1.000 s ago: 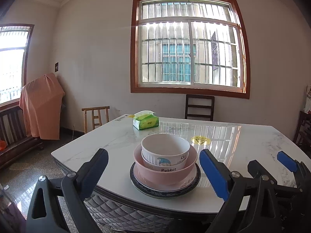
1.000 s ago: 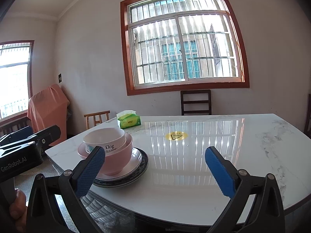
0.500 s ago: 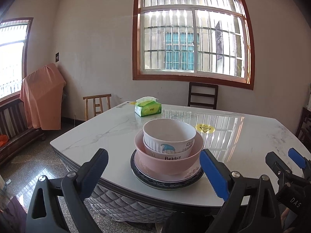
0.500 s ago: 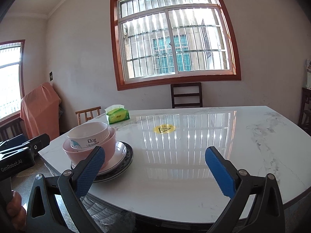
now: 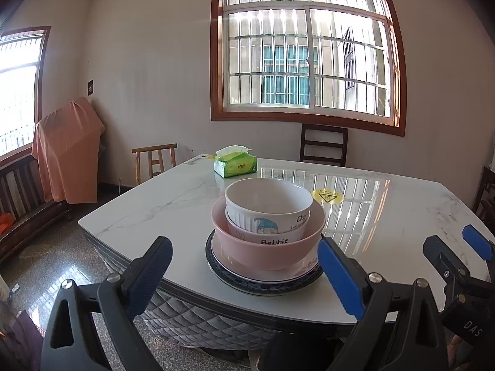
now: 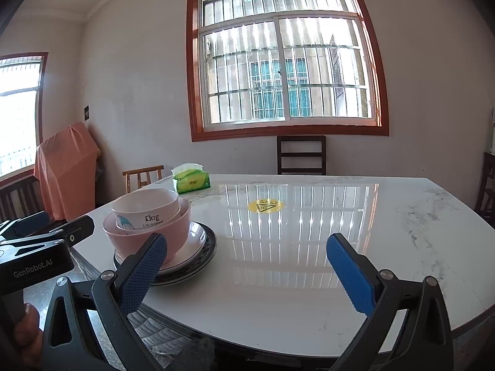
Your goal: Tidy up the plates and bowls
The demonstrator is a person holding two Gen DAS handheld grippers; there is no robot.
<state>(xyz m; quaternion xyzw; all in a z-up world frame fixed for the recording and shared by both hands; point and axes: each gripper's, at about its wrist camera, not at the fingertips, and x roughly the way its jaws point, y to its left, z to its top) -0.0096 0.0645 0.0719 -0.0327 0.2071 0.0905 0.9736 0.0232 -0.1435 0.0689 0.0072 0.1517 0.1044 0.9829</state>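
Observation:
A stack stands near the marble table's front edge (image 5: 216, 303): a dark-rimmed plate (image 5: 235, 281) at the bottom, a white plate (image 5: 297, 273) on it, then a pink bowl (image 5: 266, 247) with two white bowls nested inside, the top one (image 5: 269, 204) marked "Dog". My left gripper (image 5: 244, 266) is open, in front of the stack with empty jaws. In the right wrist view the same stack (image 6: 154, 232) sits at the left. My right gripper (image 6: 247, 266) is open and empty, to the right of the stack above bare tabletop.
A green tissue pack (image 5: 235, 165) lies at the table's far side, and a yellow sticker (image 5: 327, 197) marks the tabletop. Chairs (image 5: 323, 148) stand behind the table. At the left, an orange cloth (image 5: 66, 148) covers some furniture. A hand (image 6: 26, 334) holds the left gripper's grip.
Both grippers have pulled back and risen slightly from the table. The stack has not moved, and both grippers stay open.

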